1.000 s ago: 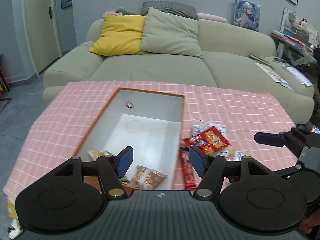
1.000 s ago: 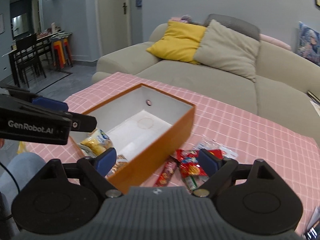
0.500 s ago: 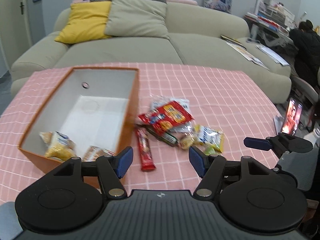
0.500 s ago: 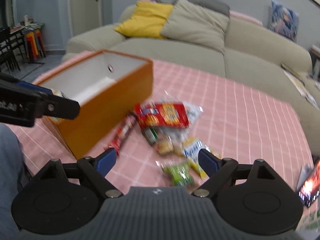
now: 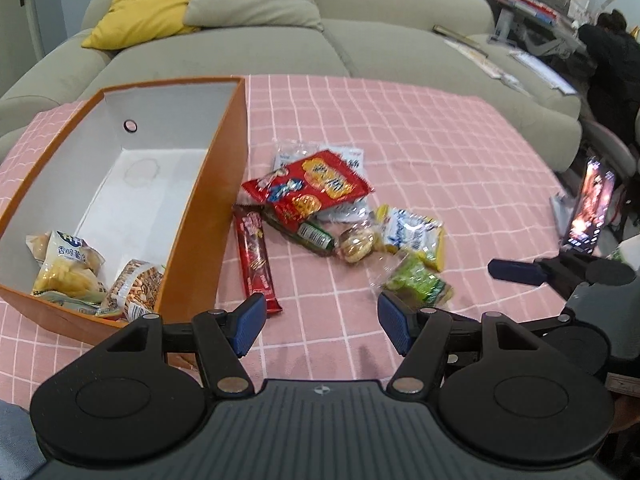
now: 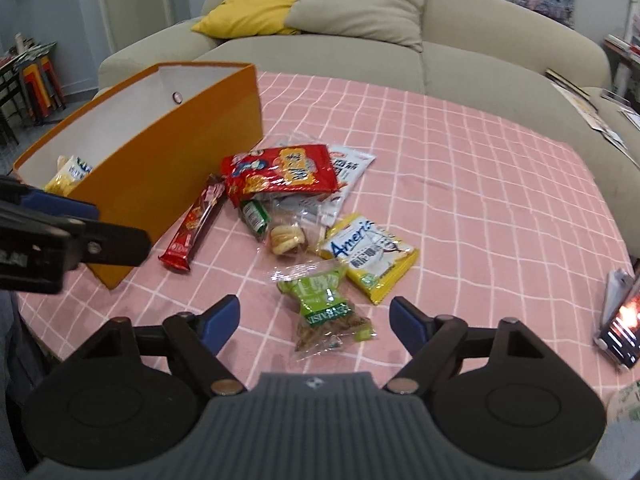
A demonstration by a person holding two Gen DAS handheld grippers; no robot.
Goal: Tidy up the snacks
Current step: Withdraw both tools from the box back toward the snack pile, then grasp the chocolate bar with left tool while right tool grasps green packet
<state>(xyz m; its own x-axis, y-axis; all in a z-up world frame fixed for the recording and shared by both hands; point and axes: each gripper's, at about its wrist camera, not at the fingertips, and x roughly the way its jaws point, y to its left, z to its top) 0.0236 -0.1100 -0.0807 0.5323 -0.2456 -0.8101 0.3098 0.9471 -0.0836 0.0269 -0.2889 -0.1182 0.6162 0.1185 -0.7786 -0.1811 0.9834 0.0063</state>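
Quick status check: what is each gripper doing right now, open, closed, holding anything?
Left gripper: open, holding nothing.
Right gripper: open, jaws have just been closing a little, nothing gripped; the green snack packet lies on the tablecloth between them.

Tablecloth (image 5: 400, 128): matt pink checked cloth. Box (image 5: 208, 208): smooth orange card, probably, white inside. Snack packets (image 6: 280, 172): glossy plastic film. Sofa (image 5: 360, 52): matt woven fabric.

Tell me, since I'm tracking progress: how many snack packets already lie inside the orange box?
2, maybe more beneath: a yellow chip bag in the near left corner, and a brown striped packet beside it against the right wall.
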